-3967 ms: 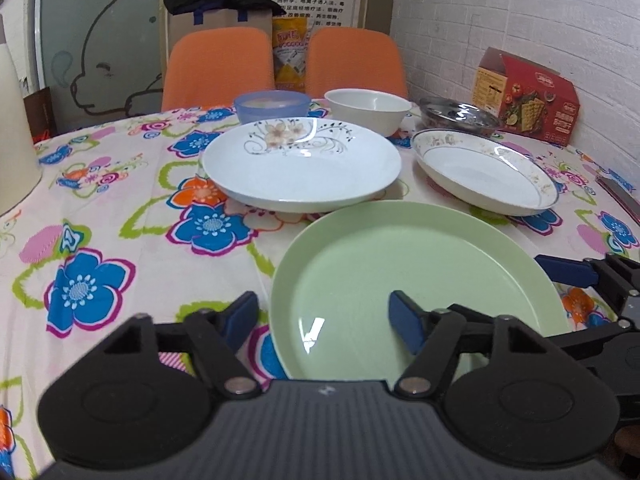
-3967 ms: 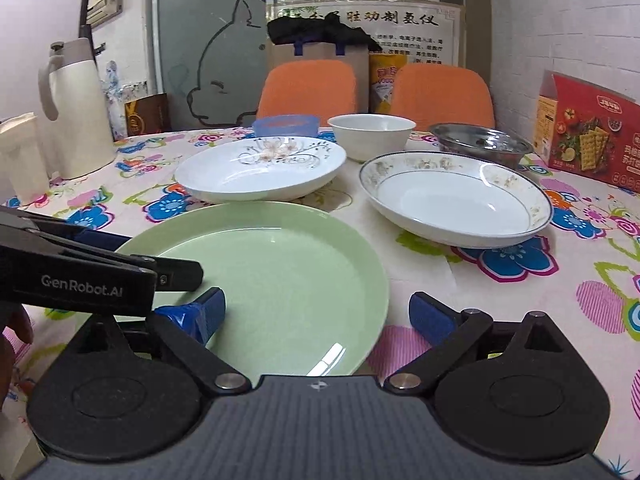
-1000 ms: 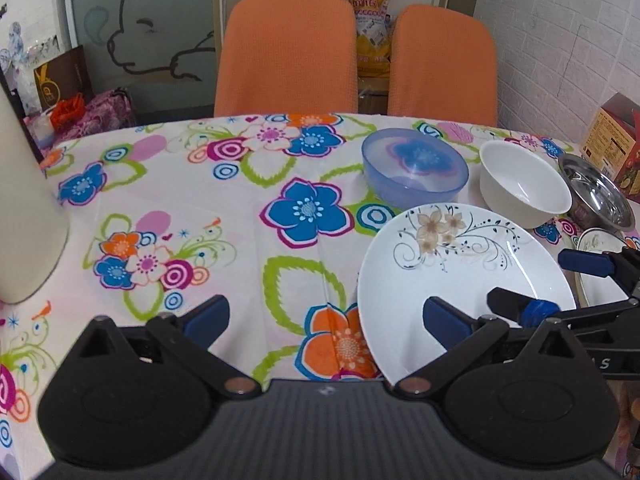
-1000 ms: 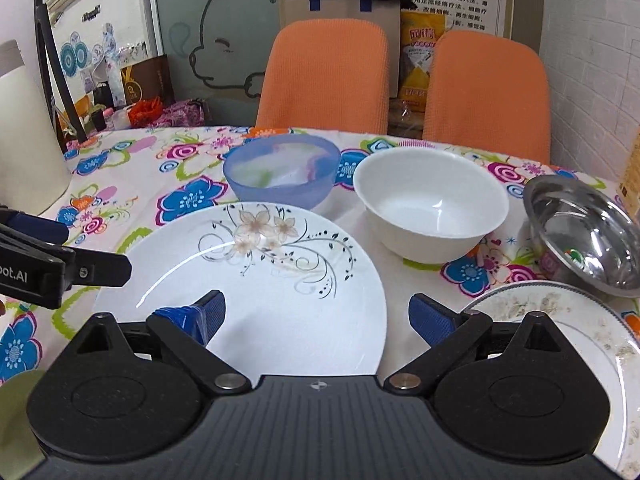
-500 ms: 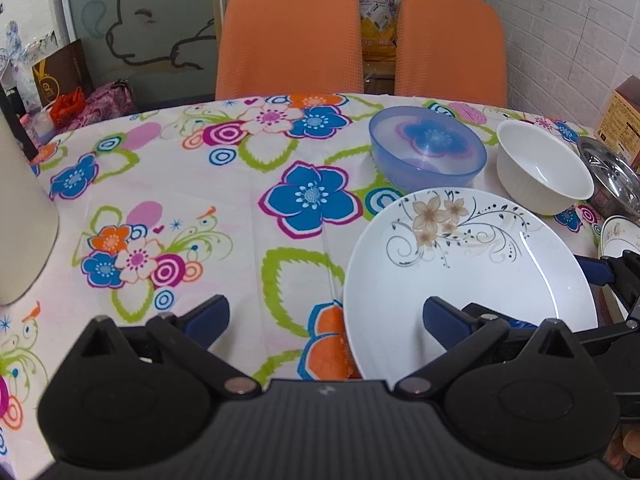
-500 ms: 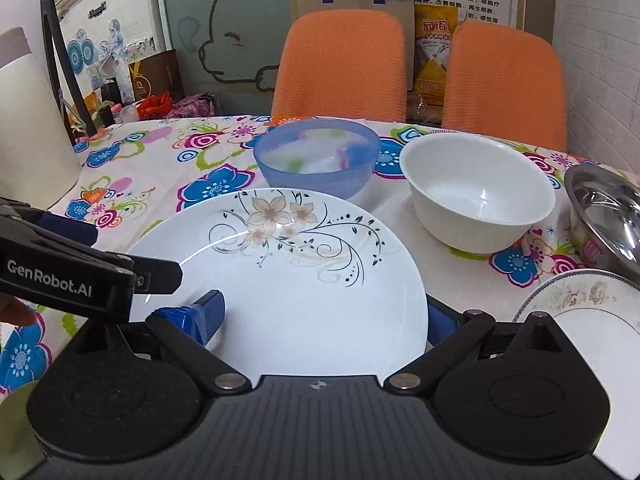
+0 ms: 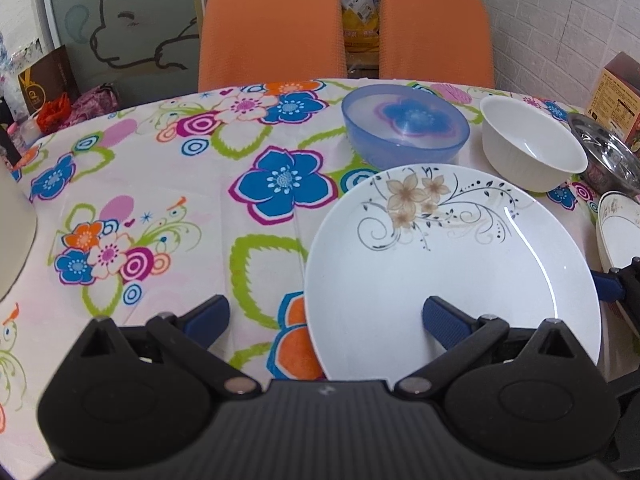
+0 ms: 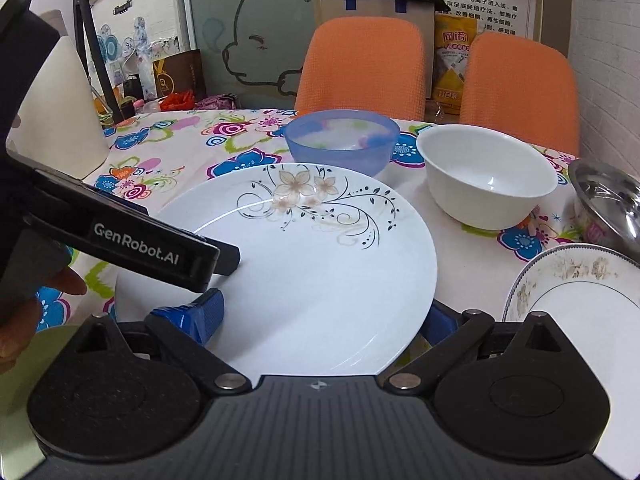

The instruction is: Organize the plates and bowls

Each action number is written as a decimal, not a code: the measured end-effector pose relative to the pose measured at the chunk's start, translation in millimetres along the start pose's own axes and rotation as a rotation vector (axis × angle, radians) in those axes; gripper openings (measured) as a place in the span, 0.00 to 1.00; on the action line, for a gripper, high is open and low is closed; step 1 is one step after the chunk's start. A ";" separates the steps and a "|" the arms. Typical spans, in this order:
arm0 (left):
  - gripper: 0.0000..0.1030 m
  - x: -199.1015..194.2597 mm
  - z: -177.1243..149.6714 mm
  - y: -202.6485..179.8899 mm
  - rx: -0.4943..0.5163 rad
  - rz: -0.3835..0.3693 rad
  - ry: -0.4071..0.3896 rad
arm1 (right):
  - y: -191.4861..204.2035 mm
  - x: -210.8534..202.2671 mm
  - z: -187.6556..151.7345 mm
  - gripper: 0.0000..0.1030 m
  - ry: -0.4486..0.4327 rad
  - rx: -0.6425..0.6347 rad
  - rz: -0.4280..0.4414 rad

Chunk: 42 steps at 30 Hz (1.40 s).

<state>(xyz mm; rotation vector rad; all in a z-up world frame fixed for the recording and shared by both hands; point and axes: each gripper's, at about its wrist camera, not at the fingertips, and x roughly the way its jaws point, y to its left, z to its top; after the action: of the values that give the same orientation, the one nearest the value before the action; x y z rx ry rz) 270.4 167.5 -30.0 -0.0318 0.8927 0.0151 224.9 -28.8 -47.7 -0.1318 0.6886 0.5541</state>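
A white plate with a flower pattern (image 7: pixel 452 264) (image 8: pixel 320 264) lies on the floral tablecloth (image 7: pixel 160 184). My left gripper (image 7: pixel 326 320) is open at the plate's left rim, its right fingertip (image 7: pixel 444 322) over the plate. My right gripper (image 8: pixel 320 320) is open and spans the plate's near side, with one fingertip (image 8: pixel 204 314) above the plate and the other partly behind the right rim. Behind the plate stand a blue translucent bowl (image 7: pixel 404 128) (image 8: pixel 342 140) and a white bowl (image 7: pixel 532 144) (image 8: pixel 486 176). The plate's near edge is hidden.
At the right sit a steel bowl (image 8: pixel 608 196) and a patterned-rim plate (image 8: pixel 580 292). A green plate's sliver (image 8: pixel 52 344) shows bottom left beside a hand (image 8: pixel 24 320). A white jug (image 8: pixel 60 120) stands far left; two orange chairs (image 7: pixel 272 28) sit behind the table.
Both grippers left the green plate and moved forward to the flowered plate. Over the last second they closed in on it, and it now fills more of both views.
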 end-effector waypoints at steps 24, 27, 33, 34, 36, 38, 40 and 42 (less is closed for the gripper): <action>0.77 -8.1 6.6 -27.0 0.010 -0.075 -0.025 | 5.9 2.0 11.7 0.87 -0.006 0.096 -0.056; 0.77 -19.4 10.8 -27.6 0.012 -0.080 -0.053 | 9.1 -7.4 17.0 0.87 -0.039 0.087 -0.068; 0.77 -46.5 10.4 -26.1 -0.003 -0.081 -0.098 | 18.2 -32.4 20.6 0.87 -0.087 0.080 -0.061; 0.77 -53.2 7.5 -26.4 -0.003 -0.077 -0.105 | 20.6 -37.2 19.3 0.87 -0.091 0.078 -0.058; 0.77 -65.8 0.5 -26.8 0.003 -0.070 -0.118 | 26.4 -46.6 16.2 0.87 -0.096 0.073 -0.053; 0.77 -79.9 -10.6 -26.5 0.003 -0.065 -0.125 | 33.8 -57.8 11.4 0.87 -0.096 0.069 -0.043; 0.77 -91.9 -24.6 -25.1 -0.001 -0.062 -0.129 | 42.8 -68.0 4.0 0.87 -0.095 0.063 -0.040; 0.77 -101.5 -40.5 -23.1 -0.006 -0.058 -0.126 | 53.2 -77.2 -7.2 0.87 -0.087 0.064 -0.030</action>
<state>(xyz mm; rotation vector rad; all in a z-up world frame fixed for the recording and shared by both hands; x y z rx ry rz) 175.8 143.1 24.1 -0.0615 0.7651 -0.0335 143.9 -19.8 -0.9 -0.0578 0.6181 0.5060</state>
